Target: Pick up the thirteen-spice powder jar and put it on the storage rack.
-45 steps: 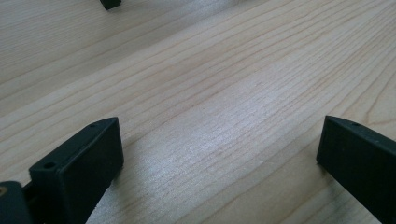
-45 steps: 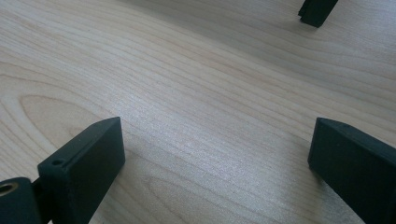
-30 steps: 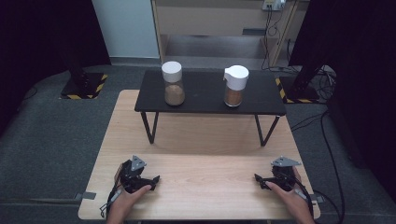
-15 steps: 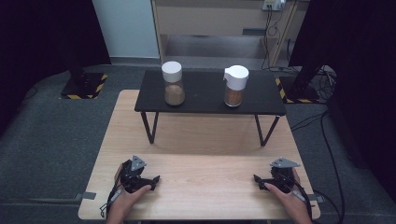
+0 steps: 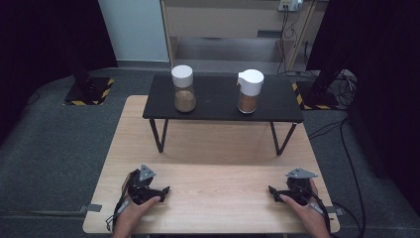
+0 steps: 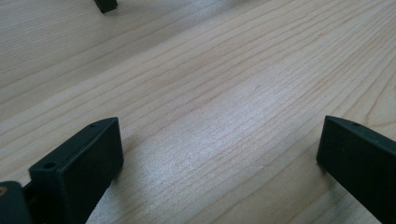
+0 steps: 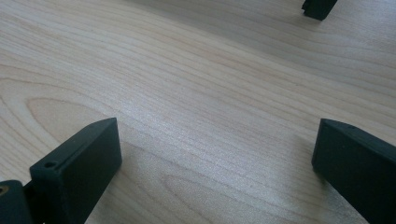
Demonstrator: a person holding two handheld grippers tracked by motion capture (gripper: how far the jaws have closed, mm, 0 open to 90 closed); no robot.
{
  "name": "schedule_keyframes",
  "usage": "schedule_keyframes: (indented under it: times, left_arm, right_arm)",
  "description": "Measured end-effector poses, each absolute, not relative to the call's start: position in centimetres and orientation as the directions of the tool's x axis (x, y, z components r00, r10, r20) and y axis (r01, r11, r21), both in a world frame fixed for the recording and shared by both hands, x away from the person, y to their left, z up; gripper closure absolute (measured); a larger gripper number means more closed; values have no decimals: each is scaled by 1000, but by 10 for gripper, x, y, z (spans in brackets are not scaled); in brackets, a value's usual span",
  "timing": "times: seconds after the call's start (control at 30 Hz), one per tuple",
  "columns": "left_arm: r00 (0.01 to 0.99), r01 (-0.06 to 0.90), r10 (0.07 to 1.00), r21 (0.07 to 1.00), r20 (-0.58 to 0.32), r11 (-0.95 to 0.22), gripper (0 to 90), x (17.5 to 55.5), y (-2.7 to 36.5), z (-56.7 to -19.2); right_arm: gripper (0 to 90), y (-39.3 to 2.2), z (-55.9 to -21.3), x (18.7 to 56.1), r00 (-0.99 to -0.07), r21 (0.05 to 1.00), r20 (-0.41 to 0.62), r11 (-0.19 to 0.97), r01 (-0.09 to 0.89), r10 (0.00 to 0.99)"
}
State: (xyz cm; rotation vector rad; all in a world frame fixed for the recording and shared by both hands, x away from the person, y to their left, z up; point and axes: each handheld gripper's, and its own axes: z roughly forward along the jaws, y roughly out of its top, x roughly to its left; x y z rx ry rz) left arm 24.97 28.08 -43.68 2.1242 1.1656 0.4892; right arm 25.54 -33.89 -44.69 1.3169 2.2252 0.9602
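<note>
Start step: both tongs are resting wide open and empty at the tabletop's (image 5: 208, 148) near edge, left tongs (image 5: 157, 191) by the left corner, right tongs (image 5: 275, 192) by the right. Two jars, left jar (image 5: 183, 89) and spouted jar (image 5: 249, 91), are standing on the black shelf (image 5: 218, 109) toward the far edge. Next move is likely calling for a forward reach and lift to a jar.

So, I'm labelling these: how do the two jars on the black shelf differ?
The left jar has a plain round white cap; the right jar has a white lid with a spout jutting left. The left jar's glass bulges rounder; the right jar looks straighter. Both stand upright on the black shelf, holding brown powder.
</note>
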Motion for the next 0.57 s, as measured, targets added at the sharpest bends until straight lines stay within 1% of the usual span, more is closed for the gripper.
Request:
schedule_keyframes:
  times: [0.57]
  left_arm:
    - [532,600,846,700,11,-386,0,250,281,-437]
  right_arm:
    - [19,-337,-447,254,-480,719,17,323,616,877]
